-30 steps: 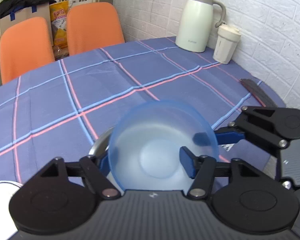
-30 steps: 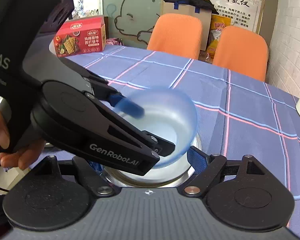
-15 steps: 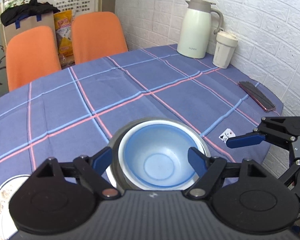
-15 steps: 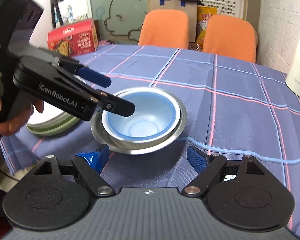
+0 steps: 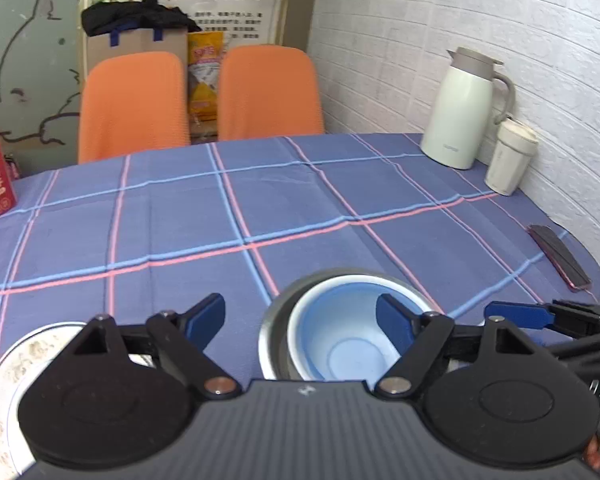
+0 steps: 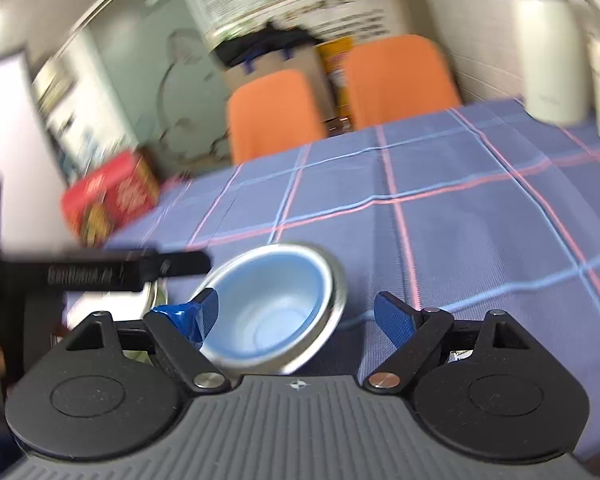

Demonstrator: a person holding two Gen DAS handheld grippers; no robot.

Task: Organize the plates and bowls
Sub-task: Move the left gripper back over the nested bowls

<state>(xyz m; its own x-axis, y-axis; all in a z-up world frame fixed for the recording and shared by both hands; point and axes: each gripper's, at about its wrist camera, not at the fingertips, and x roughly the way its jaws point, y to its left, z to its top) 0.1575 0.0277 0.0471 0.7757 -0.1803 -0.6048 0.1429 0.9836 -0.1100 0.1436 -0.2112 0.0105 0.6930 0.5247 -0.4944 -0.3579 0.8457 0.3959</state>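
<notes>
A translucent blue bowl (image 5: pixel 340 340) sits nested inside a steel bowl (image 5: pixel 274 328) on the checked tablecloth. My left gripper (image 5: pixel 300 318) hangs open above the cloth, its right finger over the blue bowl's rim and nothing held. A soiled white plate (image 5: pixel 8 372) lies at the lower left, partly hidden by the gripper body. In the blurred right wrist view, the same blue bowl (image 6: pixel 276 300) rests in the steel bowl (image 6: pixel 336 300), and my right gripper (image 6: pixel 296 314) stands open around its near side, empty. The left gripper's arm (image 6: pixel 100 272) shows at the left.
A cream thermos jug (image 5: pixel 466 108) and a lidded cup (image 5: pixel 510 158) stand at the far right by the brick wall. A dark phone (image 5: pixel 560 258) lies near the table's right edge. A red box (image 6: pixel 108 196) sits at the left; two orange chairs (image 5: pixel 204 96) are behind.
My left gripper let the blue bowl go into the steel bowl, opened, and drew back and left. The right gripper pulled back and swung, blurring its view.
</notes>
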